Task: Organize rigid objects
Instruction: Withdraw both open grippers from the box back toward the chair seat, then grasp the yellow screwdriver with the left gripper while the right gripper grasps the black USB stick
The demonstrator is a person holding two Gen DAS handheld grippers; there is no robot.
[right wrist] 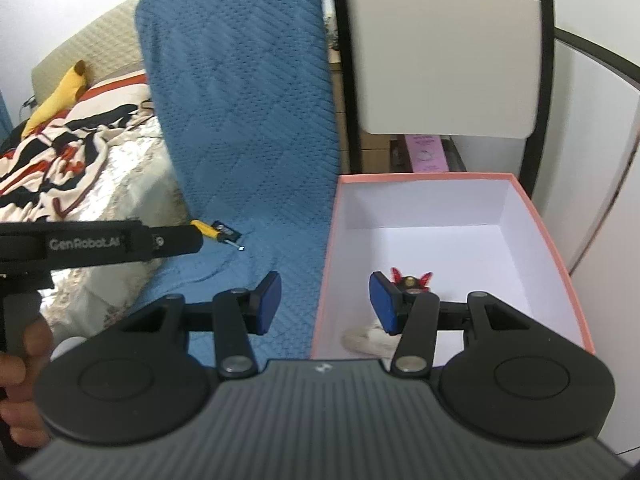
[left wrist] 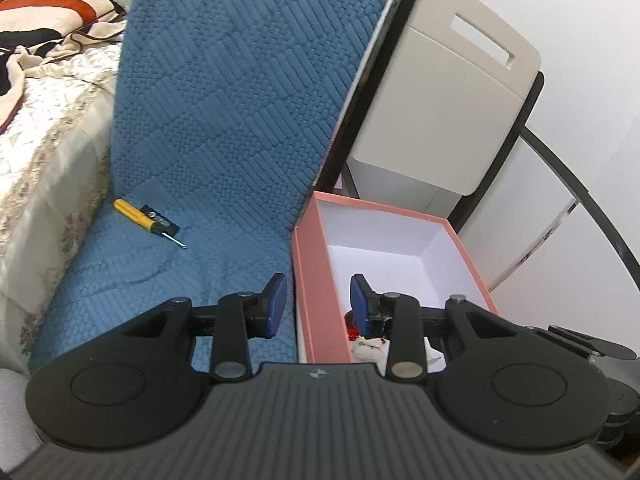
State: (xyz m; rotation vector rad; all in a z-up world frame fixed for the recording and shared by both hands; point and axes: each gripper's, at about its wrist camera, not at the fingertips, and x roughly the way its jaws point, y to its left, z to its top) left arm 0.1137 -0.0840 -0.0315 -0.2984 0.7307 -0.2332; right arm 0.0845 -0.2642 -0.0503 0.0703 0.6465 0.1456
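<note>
With both the left gripper [left wrist: 319, 302] and right gripper [right wrist: 325, 302] spread apart and empty beside the pink box [left wrist: 313, 280], a light, stiff, likely slippery screwdriver [left wrist: 149, 222] lies on the blue cover [left wrist: 224, 128], best gripped across its yellow handle.

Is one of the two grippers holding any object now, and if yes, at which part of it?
Nothing is held. The left gripper and right gripper are both open with nothing between the pads; the screwdriver lies untouched on the blue cover.

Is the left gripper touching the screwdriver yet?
Apart. The left wrist view shows the open left gripper straddling the pink box wall, with bare blue cover between it and the screwdriver.
</note>
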